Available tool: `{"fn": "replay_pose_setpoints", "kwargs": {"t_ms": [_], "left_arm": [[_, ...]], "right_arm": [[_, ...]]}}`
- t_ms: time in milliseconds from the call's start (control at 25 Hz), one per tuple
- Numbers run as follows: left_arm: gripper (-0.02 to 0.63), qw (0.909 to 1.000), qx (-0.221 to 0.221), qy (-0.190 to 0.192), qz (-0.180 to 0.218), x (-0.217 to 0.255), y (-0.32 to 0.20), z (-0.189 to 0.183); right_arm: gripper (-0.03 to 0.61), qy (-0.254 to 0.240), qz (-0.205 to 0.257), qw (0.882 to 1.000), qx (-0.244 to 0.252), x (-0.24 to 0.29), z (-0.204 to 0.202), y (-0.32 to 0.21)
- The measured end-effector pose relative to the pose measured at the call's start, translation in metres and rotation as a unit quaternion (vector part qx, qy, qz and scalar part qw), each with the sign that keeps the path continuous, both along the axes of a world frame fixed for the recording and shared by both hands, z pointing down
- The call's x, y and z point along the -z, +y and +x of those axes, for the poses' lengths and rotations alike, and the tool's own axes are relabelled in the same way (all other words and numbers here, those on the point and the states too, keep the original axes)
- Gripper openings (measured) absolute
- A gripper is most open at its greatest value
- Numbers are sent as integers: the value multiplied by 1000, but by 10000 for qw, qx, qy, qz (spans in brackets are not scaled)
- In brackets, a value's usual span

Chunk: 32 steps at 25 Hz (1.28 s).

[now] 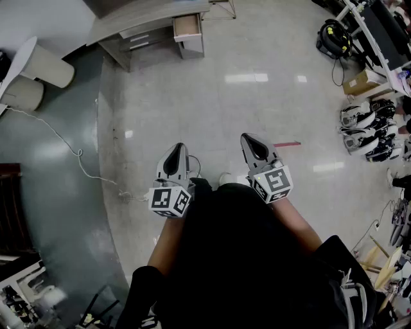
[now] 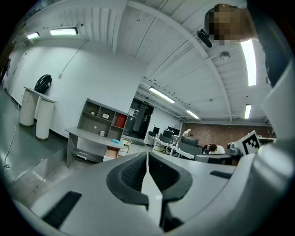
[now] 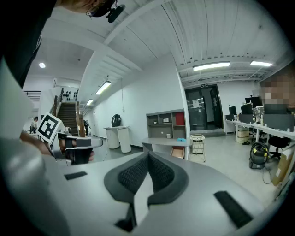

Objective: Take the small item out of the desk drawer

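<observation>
- Left gripper (image 1: 178, 149): jaws together, nothing between them.
- Right gripper (image 1: 249, 140): jaws together, empty.
- Desk (image 1: 144, 16): well apart from both grippers.
- Drawer (image 1: 187, 26): pulled out at desk's right end; contents too small to tell.

Grey tongs (image 1: 179, 147) — black-white marker cubes (image 1: 171, 200), black clothing (image 1: 244, 257).

The right gripper (image 3: 148, 156) holds its dark ribbed jaws pressed together with nothing between them. Past the tips stands a grey desk (image 3: 162, 141) with its drawer (image 3: 177, 151) pulled open and a small blue object (image 3: 181, 139) on top. A shelf unit (image 3: 166, 124) rises behind it and a wire basket (image 3: 197, 138) stands just to its right. The left gripper (image 3: 87, 143) shows at the left edge.
</observation>
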<state>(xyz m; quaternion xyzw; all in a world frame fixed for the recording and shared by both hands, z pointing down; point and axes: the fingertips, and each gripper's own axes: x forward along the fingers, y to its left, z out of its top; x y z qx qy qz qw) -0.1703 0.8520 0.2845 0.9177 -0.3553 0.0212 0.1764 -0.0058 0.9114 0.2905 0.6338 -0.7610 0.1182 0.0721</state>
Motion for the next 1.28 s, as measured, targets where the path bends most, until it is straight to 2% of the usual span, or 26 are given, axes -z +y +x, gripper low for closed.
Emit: {"fn": "replay_pose_setpoints", "kwargs": {"t_ms": [120, 440, 760, 880, 1040, 1120, 1200, 1280], "left_arm": [[18, 10000, 1, 13, 49, 1, -1, 3], [18, 9999, 41, -55, 98, 0, 11, 3], [18, 9998, -117, -134, 69, -3, 16, 3], [18, 9995, -293, -146, -5, -5, 21, 9], [20, 9989, -443, -163, -22, -7, 22, 18], [26, 9988, -423, -232, 31, -6, 20, 20], [72, 9987, -431, -248, 65, -5, 16, 22], [81, 9989, -412, -224, 59, -5, 11, 24]], "right_arm": [[-2, 18, 79, 10000, 43, 1, 3, 0], [0, -45, 166, 9995, -250, 1, 26, 12], [6, 27, 55, 9994, -339, -5, 37, 25], [109, -26, -84, 9992, -392, -12, 49, 31], [195, -73, -332, 9989, -321, -26, 60, 36], [212, -82, -381, 9987, -325, -30, 62, 37], [224, -92, -363, 9987, -348, -29, 64, 36], [225, -93, -349, 9987, -346, -30, 66, 33]]}}
